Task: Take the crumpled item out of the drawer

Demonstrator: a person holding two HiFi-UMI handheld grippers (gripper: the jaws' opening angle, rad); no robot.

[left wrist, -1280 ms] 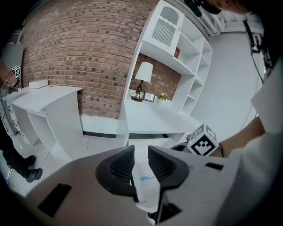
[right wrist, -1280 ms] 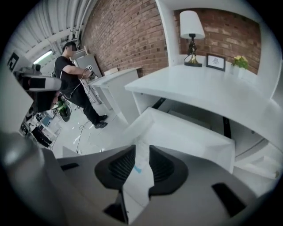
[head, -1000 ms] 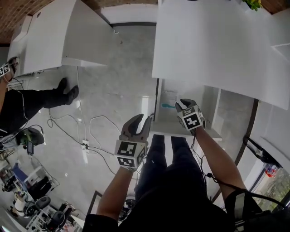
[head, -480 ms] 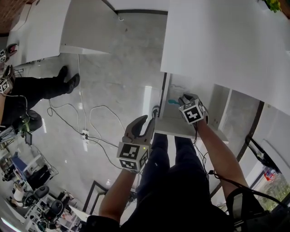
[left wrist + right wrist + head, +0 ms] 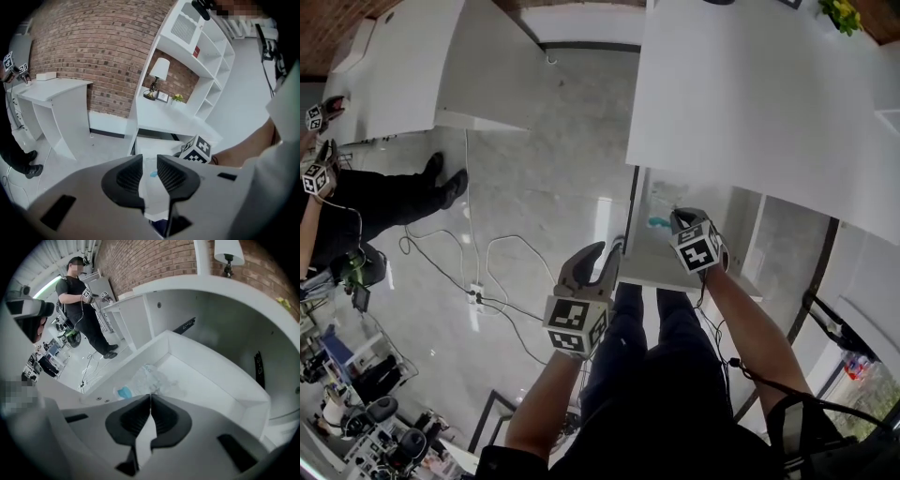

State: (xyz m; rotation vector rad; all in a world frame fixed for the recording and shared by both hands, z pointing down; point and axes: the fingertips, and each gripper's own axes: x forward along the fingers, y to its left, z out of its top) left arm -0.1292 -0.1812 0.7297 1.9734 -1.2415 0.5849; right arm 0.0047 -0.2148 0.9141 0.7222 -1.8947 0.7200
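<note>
The crumpled item (image 5: 151,377), a clear plastic bag with a blue patch (image 5: 124,392), lies at the near left of the open white drawer (image 5: 220,380). My right gripper (image 5: 150,397) points steeply down into the drawer. Its jaws have just been closing and now meet on the bag's near edge. From the head view, the right gripper (image 5: 676,218) is over the drawer (image 5: 642,269) with the bag (image 5: 662,202) just beyond it. My left gripper (image 5: 598,257) hangs open outside the drawer's left front corner, holding nothing; its pads (image 5: 129,177) stand apart.
The drawer sits under a white desk (image 5: 750,94). A second white desk (image 5: 403,75) stands at the left. Cables (image 5: 487,272) trail over the glossy floor. Another person (image 5: 77,291) with grippers stands at the far left. A lamp (image 5: 161,70) and shelves are behind the desk.
My right gripper has sunk a little toward the bag in the drawer. The left gripper has stayed where it was, still open.
</note>
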